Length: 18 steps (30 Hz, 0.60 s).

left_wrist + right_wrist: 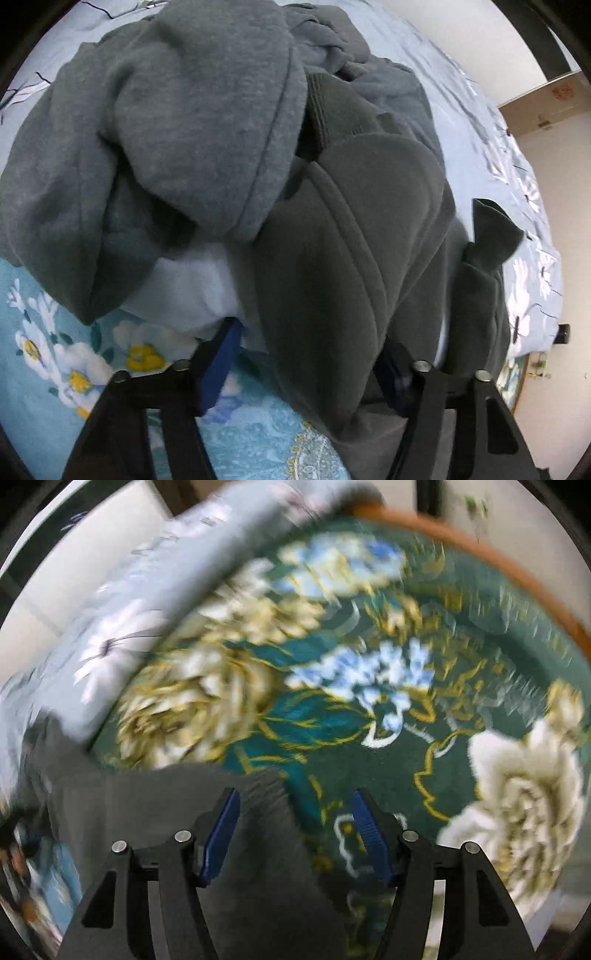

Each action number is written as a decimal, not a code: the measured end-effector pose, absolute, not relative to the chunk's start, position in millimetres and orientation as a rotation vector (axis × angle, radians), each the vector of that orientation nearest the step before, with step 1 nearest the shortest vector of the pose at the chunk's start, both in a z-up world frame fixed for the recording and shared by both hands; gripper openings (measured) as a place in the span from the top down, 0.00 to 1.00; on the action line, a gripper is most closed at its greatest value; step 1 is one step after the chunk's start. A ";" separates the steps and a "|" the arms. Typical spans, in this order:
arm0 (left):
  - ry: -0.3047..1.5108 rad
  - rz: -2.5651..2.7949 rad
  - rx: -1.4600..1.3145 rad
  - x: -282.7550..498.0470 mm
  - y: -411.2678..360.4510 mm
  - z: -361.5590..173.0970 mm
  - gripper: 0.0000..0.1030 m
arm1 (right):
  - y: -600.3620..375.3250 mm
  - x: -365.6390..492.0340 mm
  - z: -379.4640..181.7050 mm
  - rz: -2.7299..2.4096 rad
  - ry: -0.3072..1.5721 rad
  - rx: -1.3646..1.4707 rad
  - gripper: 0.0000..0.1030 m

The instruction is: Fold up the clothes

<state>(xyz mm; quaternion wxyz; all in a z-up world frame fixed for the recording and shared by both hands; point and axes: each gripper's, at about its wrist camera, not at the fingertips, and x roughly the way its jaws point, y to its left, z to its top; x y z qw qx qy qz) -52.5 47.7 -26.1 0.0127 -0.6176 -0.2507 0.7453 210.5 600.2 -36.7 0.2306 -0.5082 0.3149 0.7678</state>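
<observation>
A crumpled grey hoodie (207, 122) fills most of the left wrist view, heaped on the bed. A darker grey fold of it (332, 295) hangs down between the blue pads of my left gripper (310, 354), whose jaws stand wide apart around the cloth. A white lining or garment (184, 295) shows under the heap. In the right wrist view, which is blurred, my right gripper (295, 830) is open; a grey cloth edge (229, 849) lies across its left pad (221, 834) and between the fingers.
A light blue floral quilt (480, 122) covers the bed behind the hoodie. A turquoise floral sheet (74, 369) lies below. A dark green floral blanket (369, 683) with an orange rim (480, 554) fills the right view. White walls stand beyond.
</observation>
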 end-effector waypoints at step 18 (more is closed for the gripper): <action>-0.826 2.411 -1.334 4.2 -31.0 194.3 0.96 | 539.5 175.3 176.2 2.572 0.766 -0.984 0.94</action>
